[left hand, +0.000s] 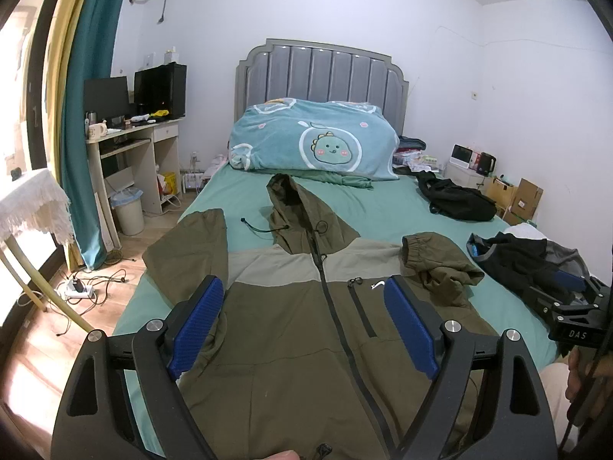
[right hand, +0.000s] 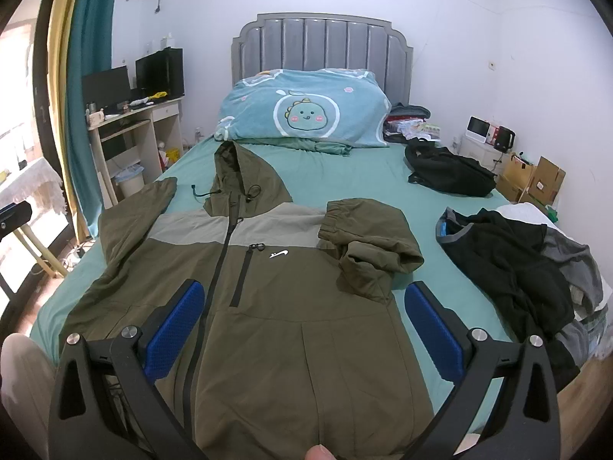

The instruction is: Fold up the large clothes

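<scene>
An olive hooded jacket point(left hand: 291, 329) is laid front-up on the bed point(left hand: 245, 191), its hem at the foot edge and its hood point(left hand: 295, 207) pointing toward the headboard. The zip is closed and the body is spread fairly flat. The sleeve near the bed's left edge point(left hand: 191, 245) is stretched out and upward; the other sleeve point(right hand: 367, 237) is already bunched over the chest, its cuff near the pale shoulder band.

The left gripper point(left hand: 302, 322) is held above the lower body of the jacket with its jaws spread wide and nothing between them. The right gripper point(right hand: 302, 322) is likewise held over the hem area, its jaws released and empty.

The step in hand is judged to be the squaring of the sleeves before the body is folded. It is done well if the bunched sleeve is first smoothed flat across the chest, and the outstretched sleeve is taken near its cuff and laid over to match. A single layer of cloth should be pinched, so that the front panel is not dragged along. Other dark clothes point(right hand: 517, 276) lie near the bed's right edge and should be kept apart from the fold.
</scene>
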Demonstrator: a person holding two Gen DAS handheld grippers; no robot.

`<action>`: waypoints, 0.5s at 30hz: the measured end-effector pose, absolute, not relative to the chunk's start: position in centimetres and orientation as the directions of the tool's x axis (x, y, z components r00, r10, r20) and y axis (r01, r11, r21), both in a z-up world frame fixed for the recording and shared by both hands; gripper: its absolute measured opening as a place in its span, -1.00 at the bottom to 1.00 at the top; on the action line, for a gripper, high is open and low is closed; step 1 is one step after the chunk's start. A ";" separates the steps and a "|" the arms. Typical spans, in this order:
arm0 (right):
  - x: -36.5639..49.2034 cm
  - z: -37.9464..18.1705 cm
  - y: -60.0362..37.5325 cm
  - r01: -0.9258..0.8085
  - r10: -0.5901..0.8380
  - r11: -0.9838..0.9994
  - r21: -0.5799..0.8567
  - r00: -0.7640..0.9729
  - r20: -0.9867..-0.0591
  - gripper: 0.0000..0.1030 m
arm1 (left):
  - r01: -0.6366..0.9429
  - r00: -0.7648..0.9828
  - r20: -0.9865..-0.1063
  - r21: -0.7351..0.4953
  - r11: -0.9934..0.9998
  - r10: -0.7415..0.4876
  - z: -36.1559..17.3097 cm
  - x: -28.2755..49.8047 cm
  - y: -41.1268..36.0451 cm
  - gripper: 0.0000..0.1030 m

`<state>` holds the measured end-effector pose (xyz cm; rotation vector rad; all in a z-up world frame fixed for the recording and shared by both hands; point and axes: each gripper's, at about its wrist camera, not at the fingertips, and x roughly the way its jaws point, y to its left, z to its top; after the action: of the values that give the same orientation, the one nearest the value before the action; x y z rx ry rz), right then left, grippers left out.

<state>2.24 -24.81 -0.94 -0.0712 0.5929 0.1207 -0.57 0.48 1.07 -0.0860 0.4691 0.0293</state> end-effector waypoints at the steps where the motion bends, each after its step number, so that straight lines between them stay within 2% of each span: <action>1: 2.2 -0.9 -24.6 -0.133 0.092 0.991 -0.032 0.823 -0.561 1.00 | -0.048 0.892 -0.452 -0.075 0.996 0.009 1.2 -0.6 0.6 0.71; 15: 2.3 -0.9 -24.8 -0.132 0.093 0.991 -0.030 0.822 -0.562 1.00 | -0.040 0.893 -0.449 -0.097 0.995 -0.008 1.5 -0.8 0.8 0.71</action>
<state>2.26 -24.75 -0.88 -0.0684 0.5937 0.1197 -0.76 0.75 1.47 -0.1043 0.4658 0.0163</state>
